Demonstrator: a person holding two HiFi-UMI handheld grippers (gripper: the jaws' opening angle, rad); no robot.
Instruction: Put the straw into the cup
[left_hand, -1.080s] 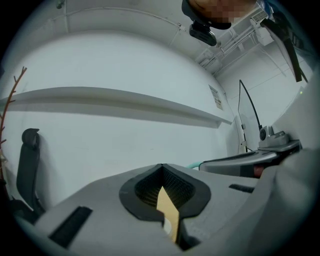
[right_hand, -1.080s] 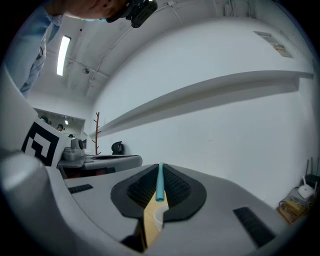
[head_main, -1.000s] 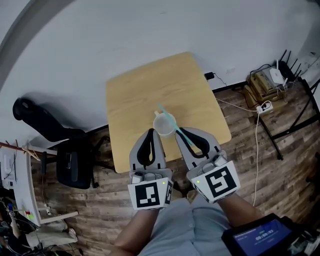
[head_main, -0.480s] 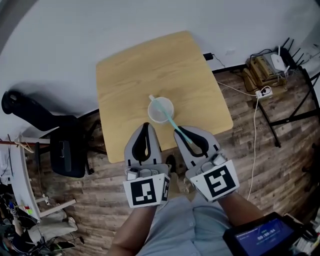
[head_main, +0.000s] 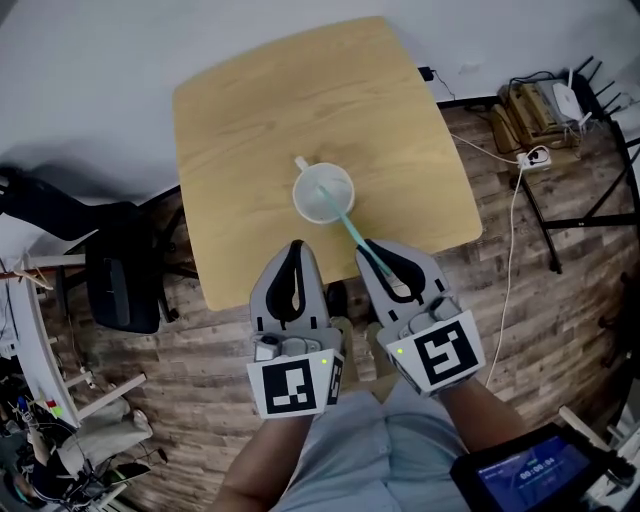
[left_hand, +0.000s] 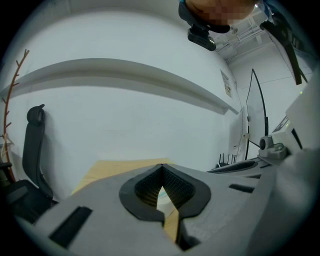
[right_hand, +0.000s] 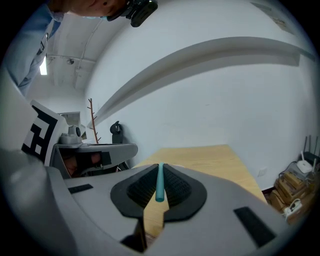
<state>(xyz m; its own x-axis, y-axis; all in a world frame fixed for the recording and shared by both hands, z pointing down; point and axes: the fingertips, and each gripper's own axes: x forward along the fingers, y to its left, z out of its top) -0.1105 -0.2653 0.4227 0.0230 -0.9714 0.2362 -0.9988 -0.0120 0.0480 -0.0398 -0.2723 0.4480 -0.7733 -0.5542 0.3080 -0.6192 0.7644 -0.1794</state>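
A clear plastic cup (head_main: 323, 192) stands on the square wooden table (head_main: 240, 120), toward its near edge. A teal straw (head_main: 351, 229) slants from the cup's mouth back to my right gripper (head_main: 372, 247), which is shut on its near end. In the right gripper view the straw (right_hand: 159, 182) lies pinched between the dark pads. The straw's far end is inside the cup's rim; how deep it reaches I cannot tell. My left gripper (head_main: 296, 246) is shut and holds nothing, hovering at the table's front edge left of the straw. Its closed jaws (left_hand: 161, 168) fill the left gripper view.
A black office chair (head_main: 110, 285) stands left of the table. Cables and a power strip (head_main: 530, 157) lie on the wooden floor at the right, beside a black metal rack (head_main: 600, 215). A tablet (head_main: 520, 470) shows at the lower right.
Both grippers have drawn back from the cup. The straw, which lay across the cup and past its far rim, now ends within the rim. The left gripper is no longer beside the cup.
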